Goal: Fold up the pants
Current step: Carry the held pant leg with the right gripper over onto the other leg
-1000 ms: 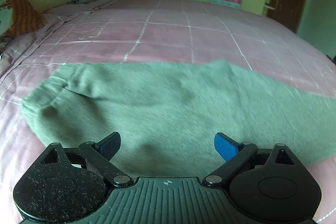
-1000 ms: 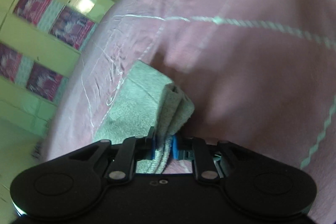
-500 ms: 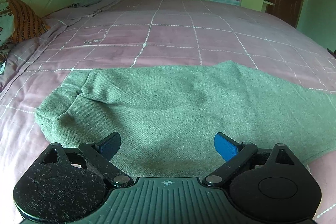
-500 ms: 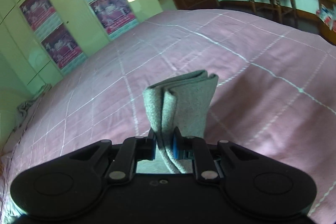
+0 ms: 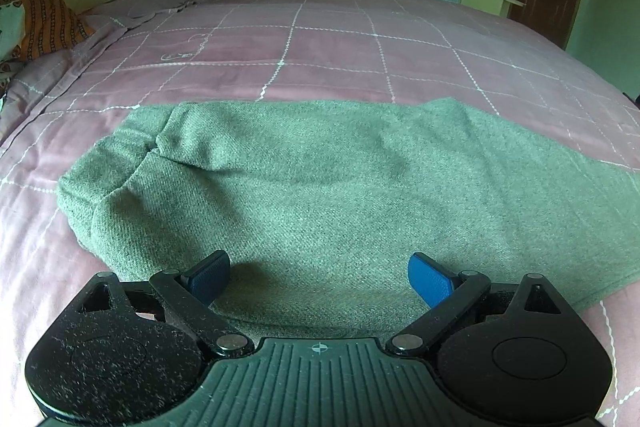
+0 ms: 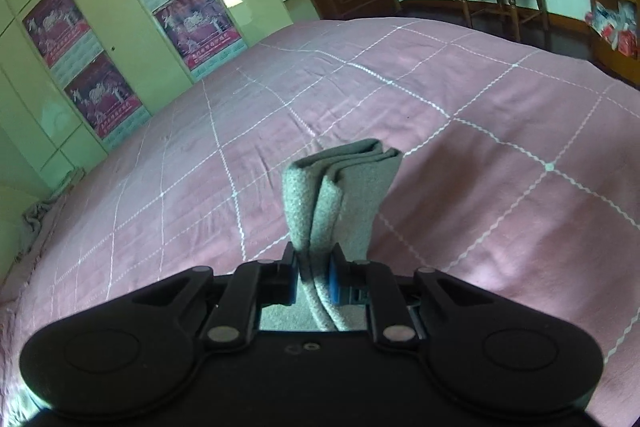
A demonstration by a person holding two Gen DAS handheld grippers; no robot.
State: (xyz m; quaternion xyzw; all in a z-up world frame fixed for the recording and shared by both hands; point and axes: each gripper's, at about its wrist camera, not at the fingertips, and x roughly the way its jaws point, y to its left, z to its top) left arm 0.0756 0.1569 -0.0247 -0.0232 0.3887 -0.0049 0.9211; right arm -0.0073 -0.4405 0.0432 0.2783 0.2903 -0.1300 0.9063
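On the pink checked bed [image 5: 320,39], as our left wrist view showed it, the green pants [image 5: 320,195] lay flat and spread across the near part of the cover, waistband end to the left and the legs running off to the right. Our left claw [image 5: 319,277] hovered over the near edge of the cloth with its blue pads spread wide and nothing between them; it had barely shifted from a second earlier, though the cloth looked smoother than before.

From the right wrist view, our right claw [image 6: 314,277] was pinching a folded bunch of the pants [image 6: 340,199], the layers standing up beyond the pads. A second earlier that bunch hung close to the bed; now it was lifted clear, with the cover well below. We judged the leg end was raised and ready to be carried over toward the waistband.
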